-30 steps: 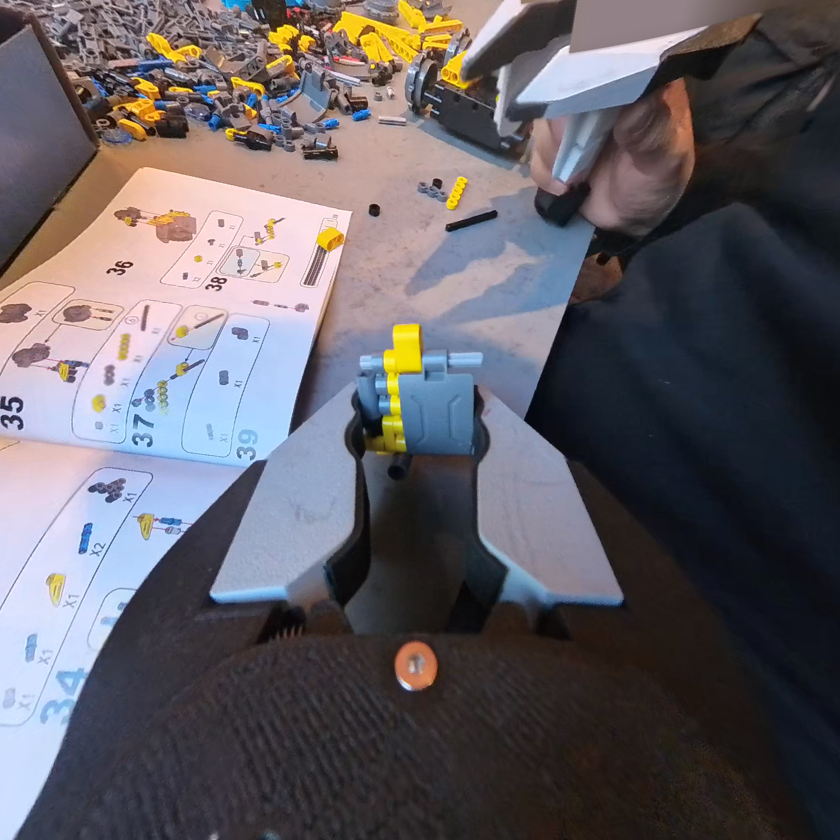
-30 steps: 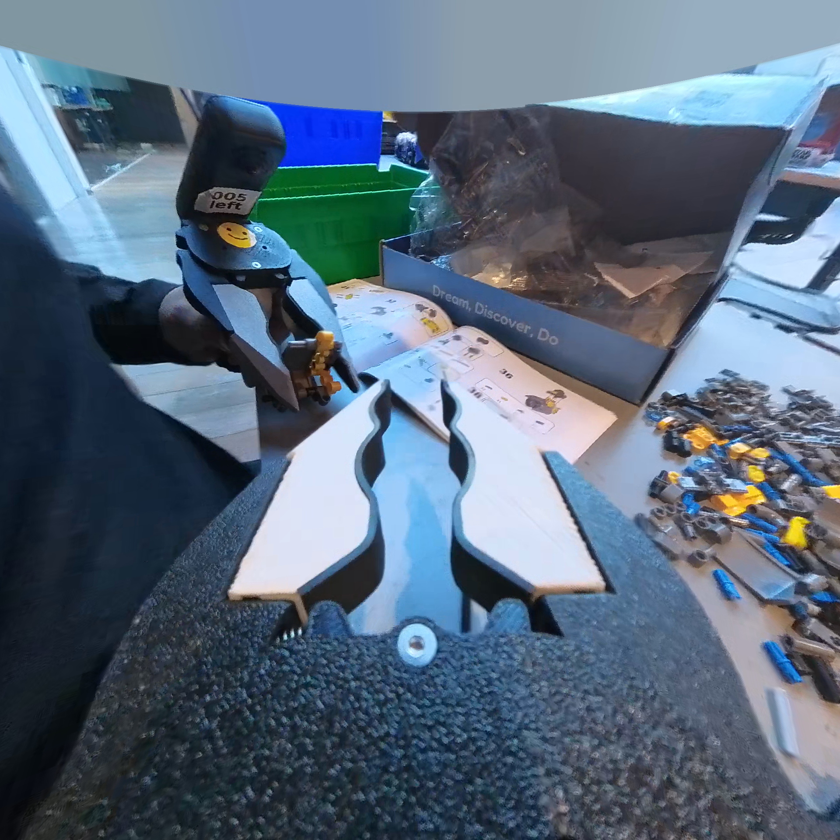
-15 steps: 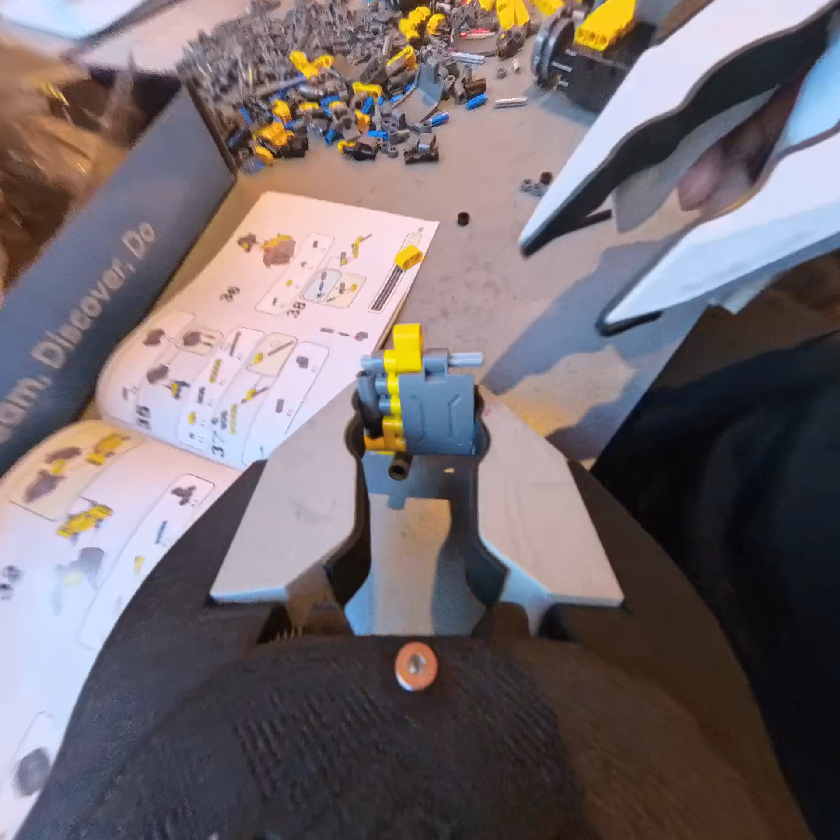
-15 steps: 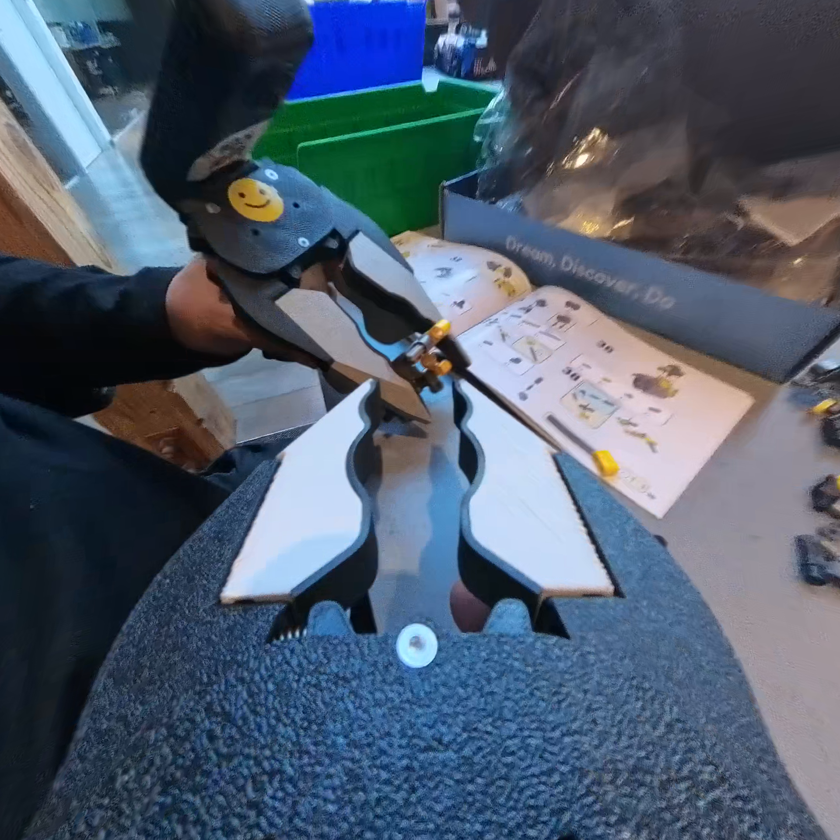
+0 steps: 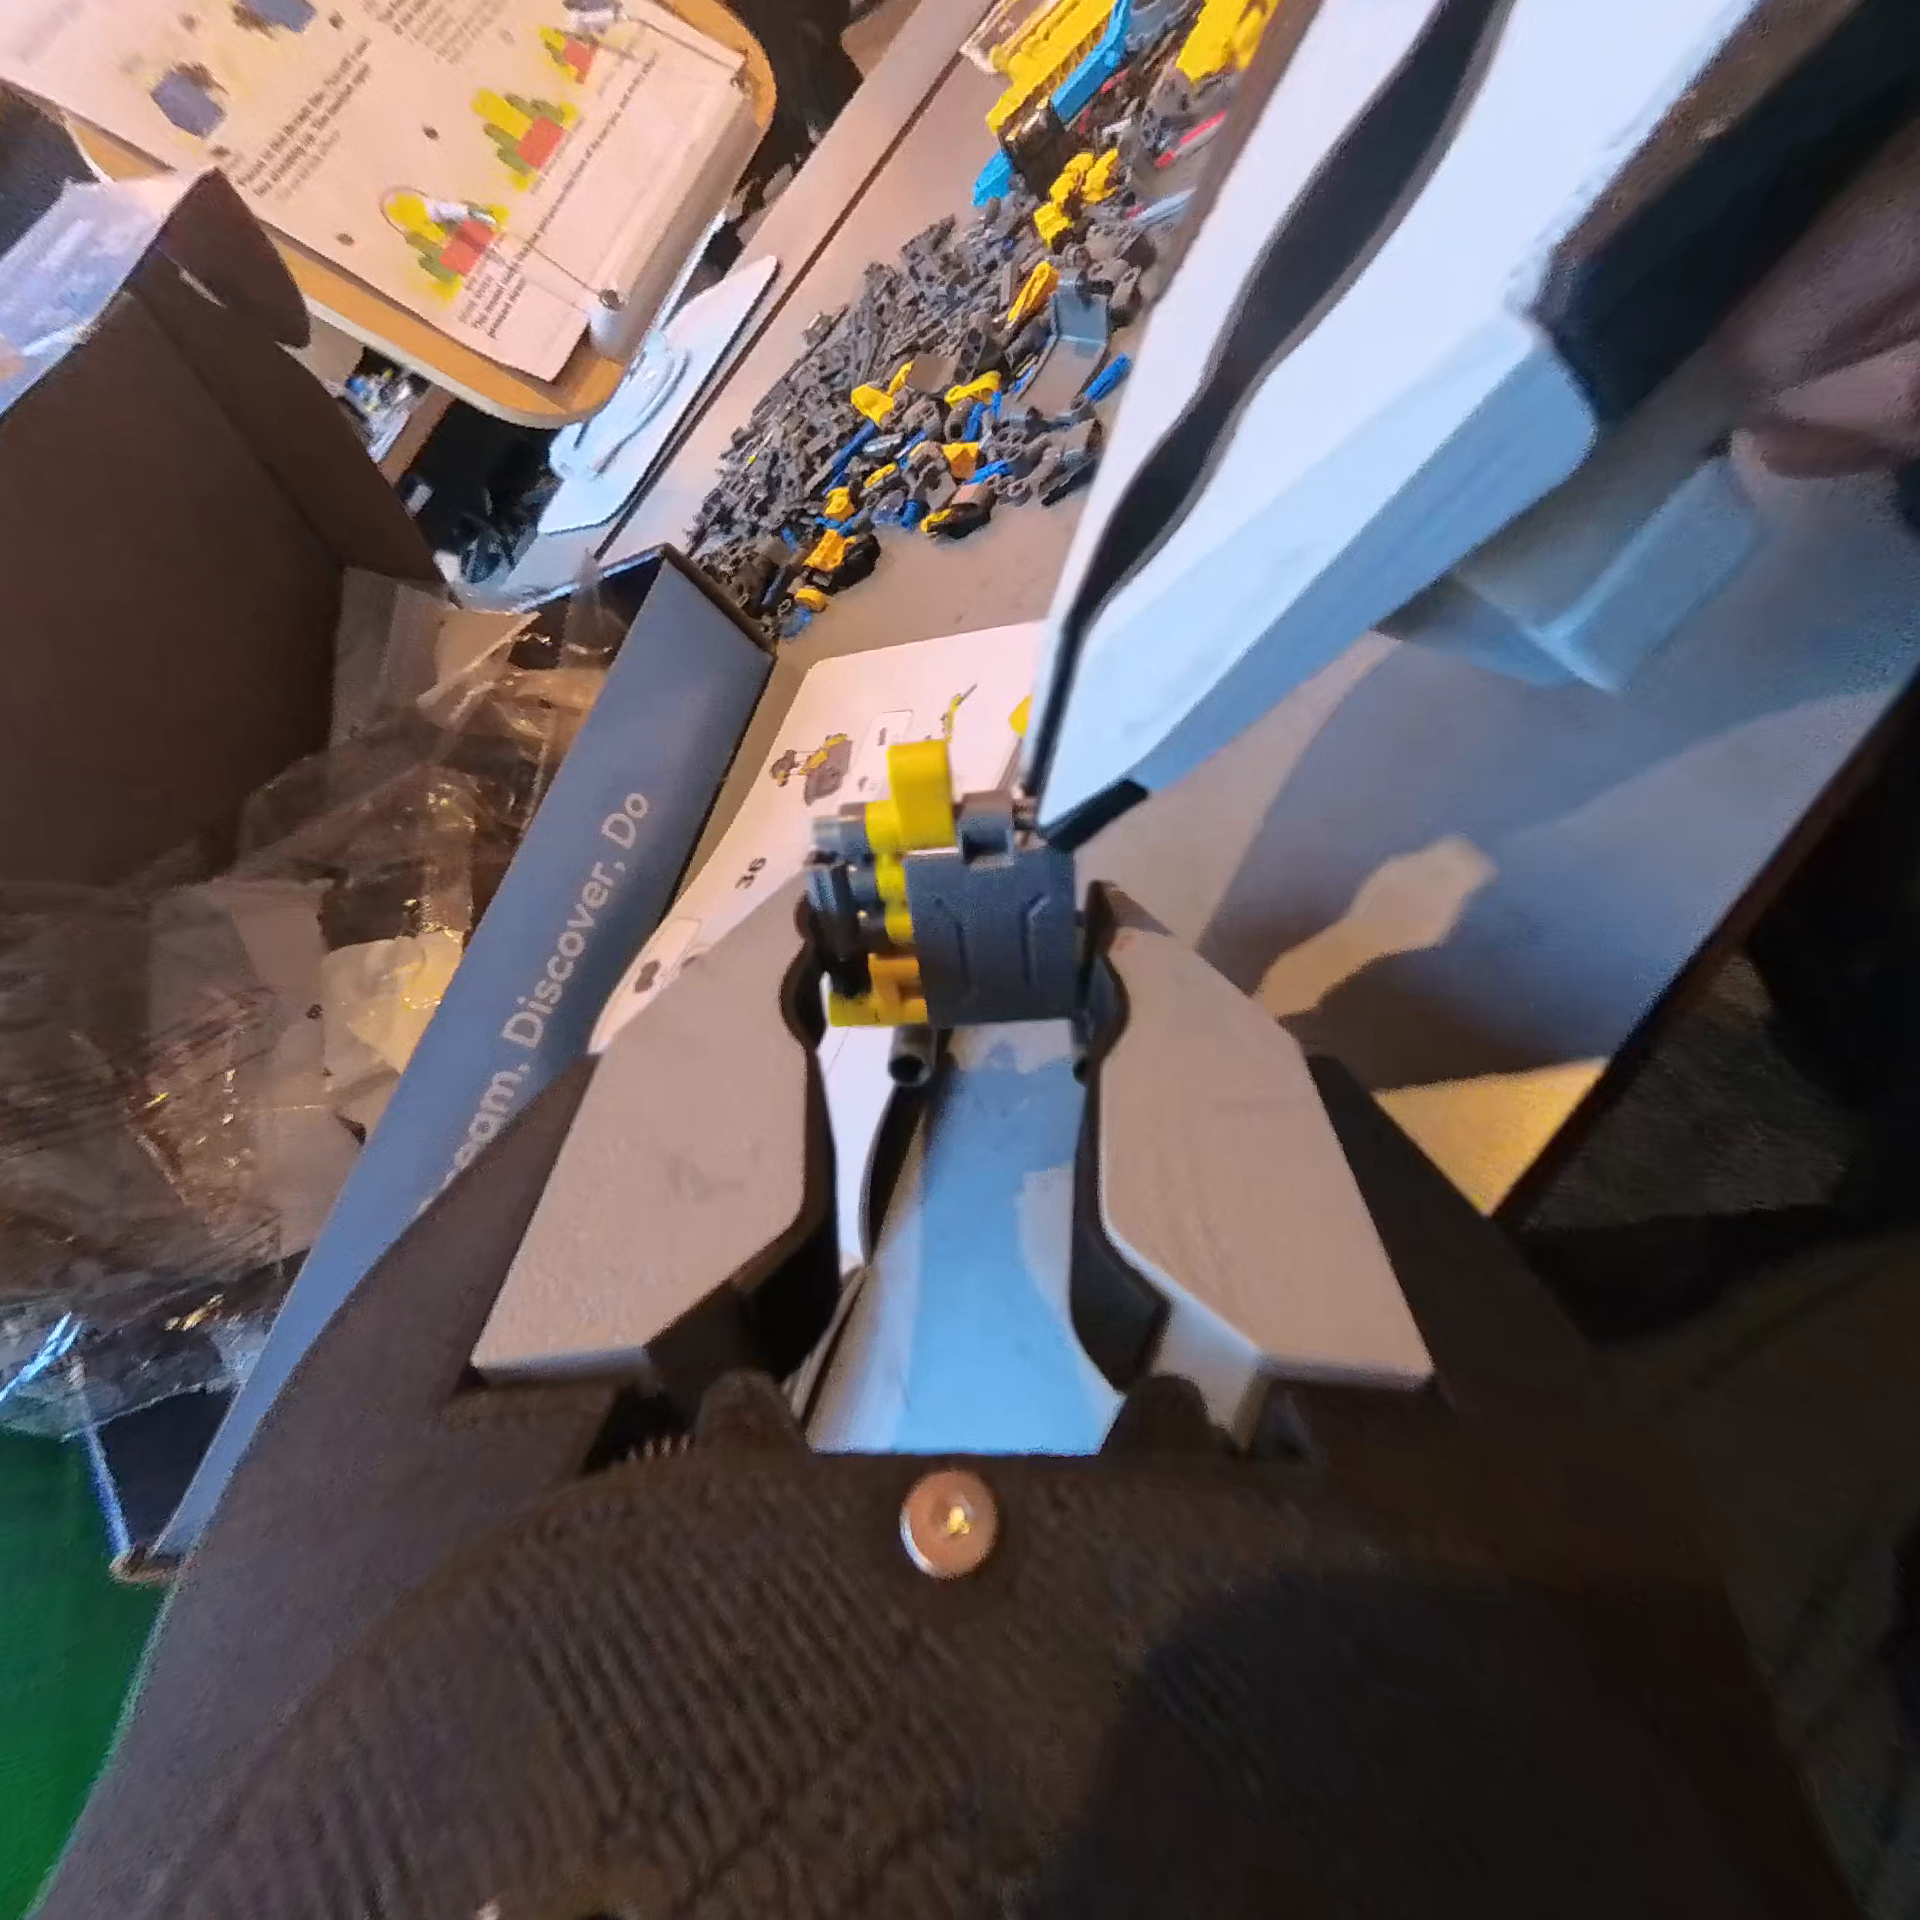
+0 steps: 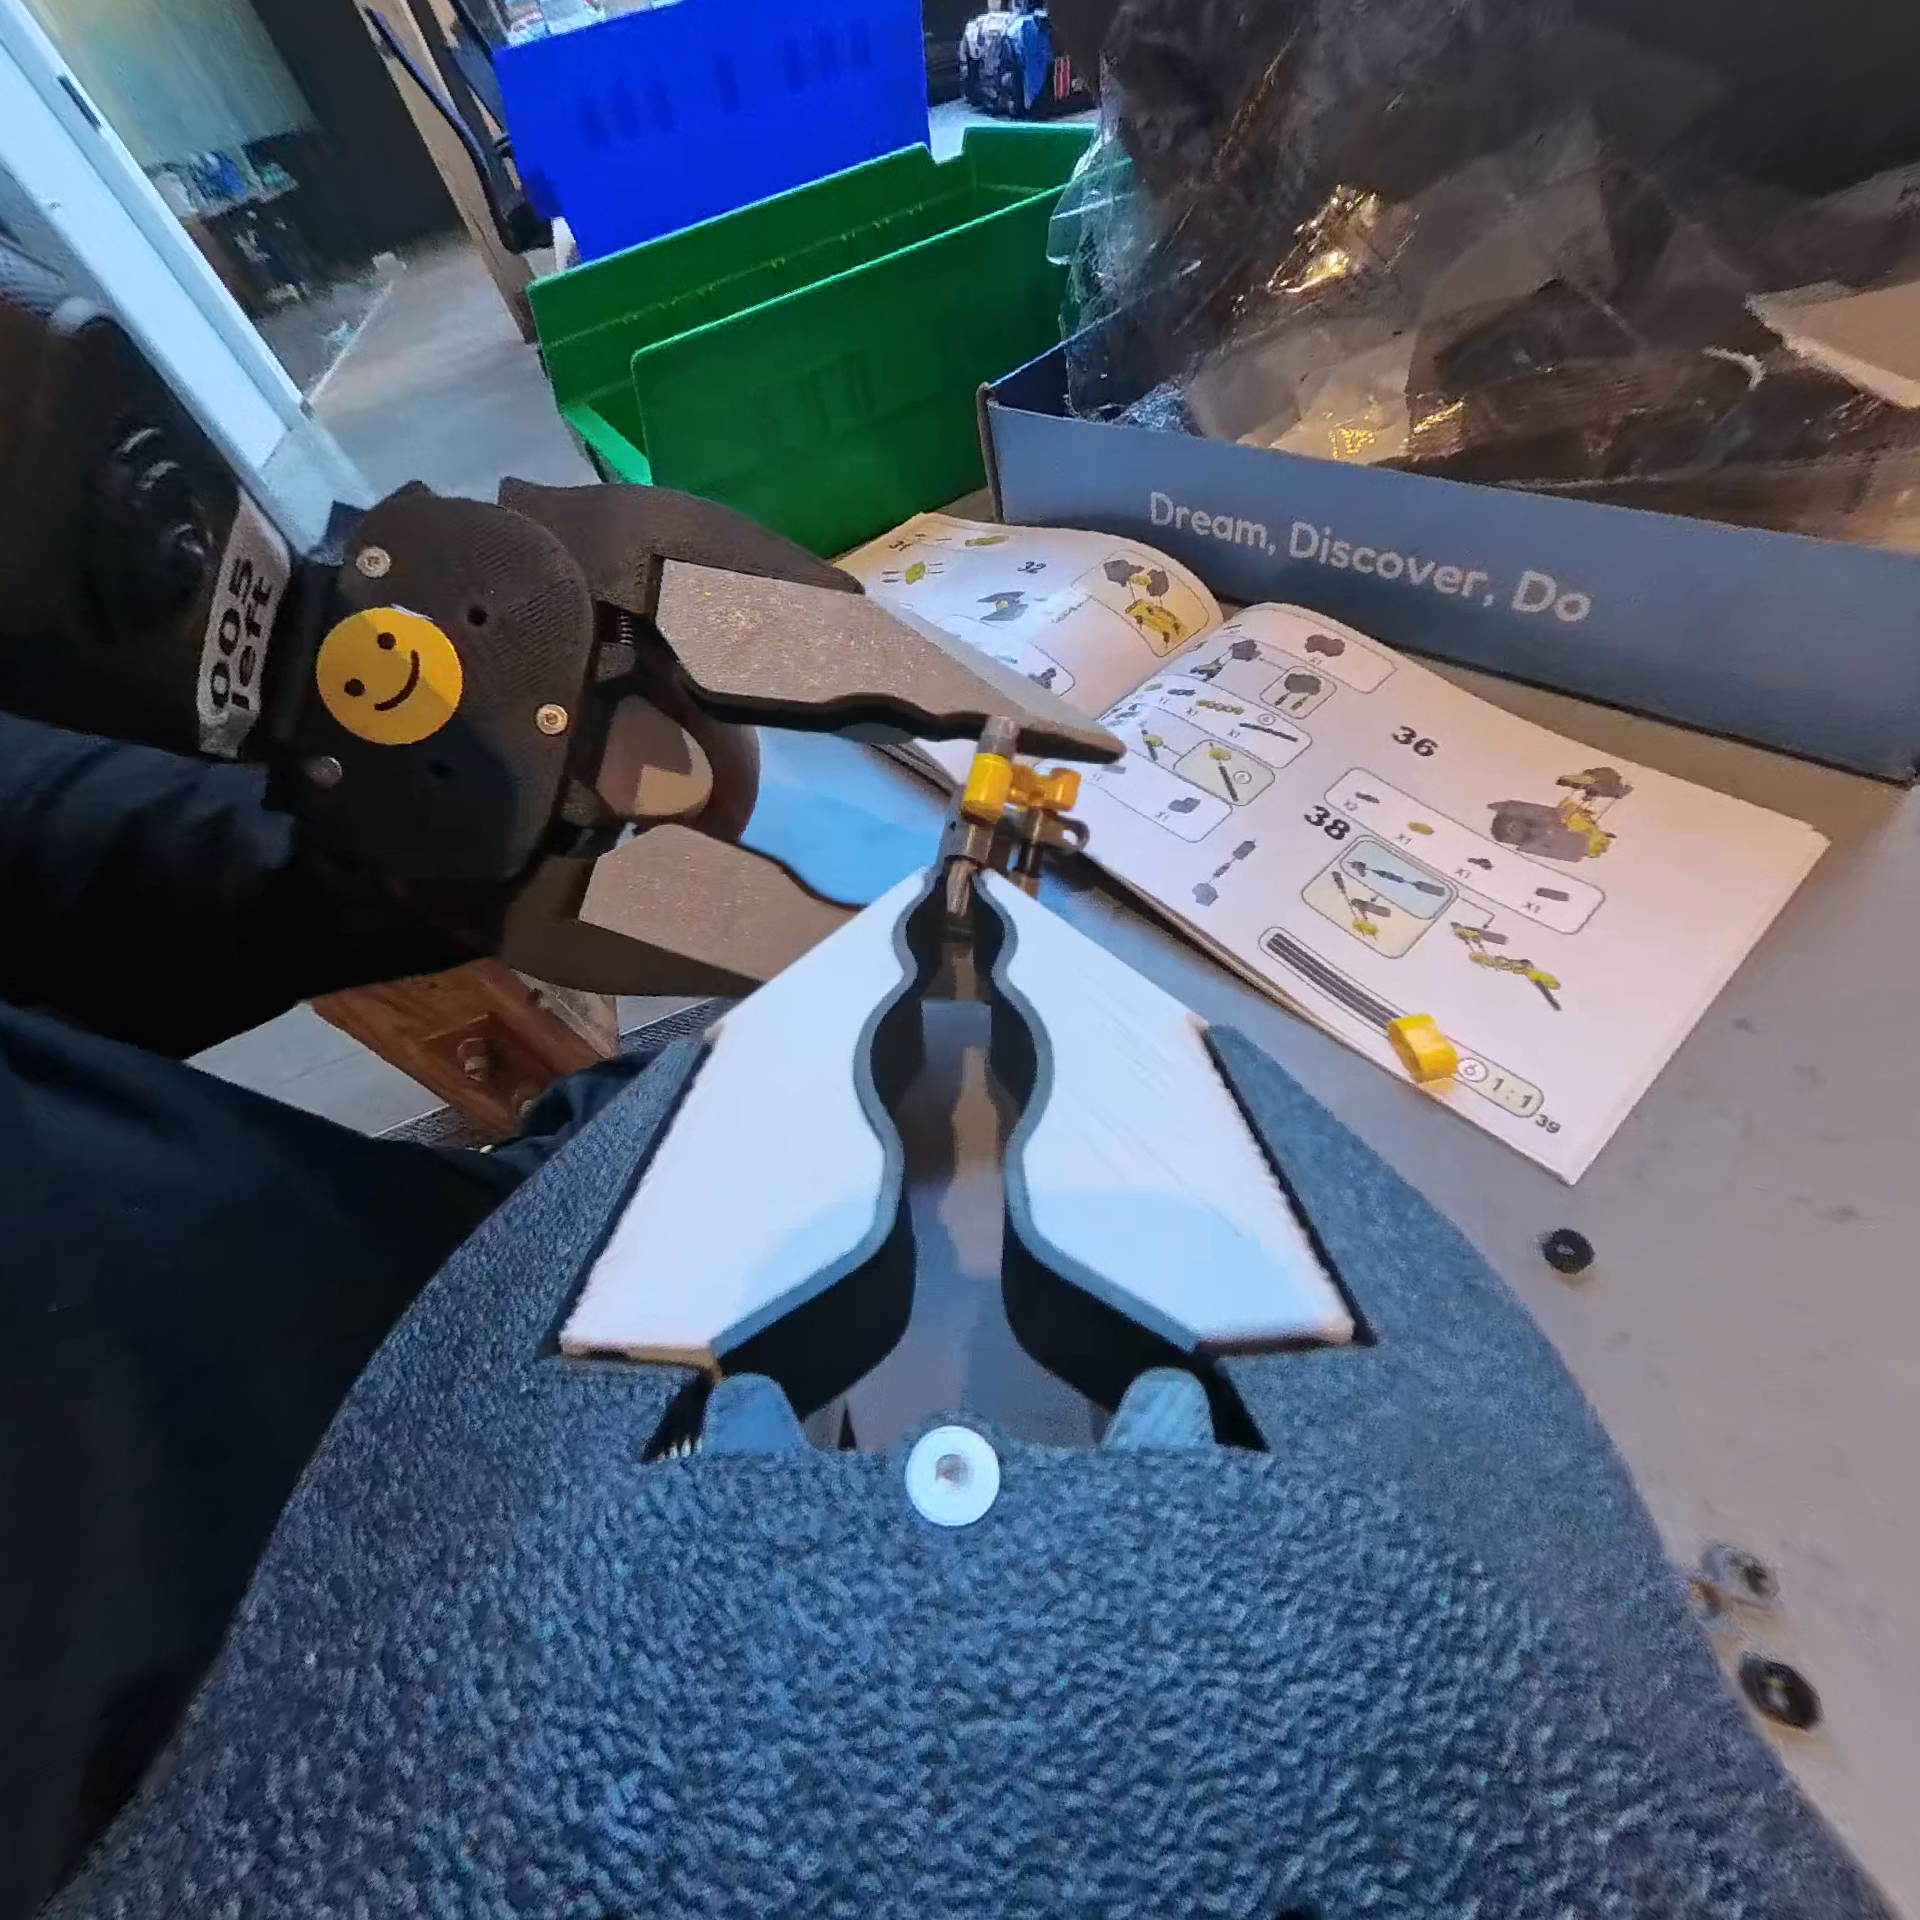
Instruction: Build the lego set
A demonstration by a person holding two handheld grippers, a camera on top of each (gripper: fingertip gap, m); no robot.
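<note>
In the left wrist view, the left tongs (image 5: 951,940) stay clamped on a small grey-and-yellow brick assembly (image 5: 940,899), now raised beside the blue box (image 5: 582,935), where a second ago the booklet (image 5: 883,748) lay below. The right tongs (image 5: 1049,821) have closed in and touch the assembly's grey pin. In the right wrist view, the right tongs (image 6: 954,896), formerly parted and empty, pinch that assembly (image 6: 1013,805) just above the booklet (image 6: 1455,862) on the worktop (image 6: 1714,1299).

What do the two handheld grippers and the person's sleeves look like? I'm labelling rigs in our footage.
The left gripper has a black textured body, flat grey wedge-shaped fingers, a round yellow smiley sticker and a white label. The right gripper has a black pebbled body, pale fingers with wavy black inner edges and a silver screw. The sleeves are dark.
</note>
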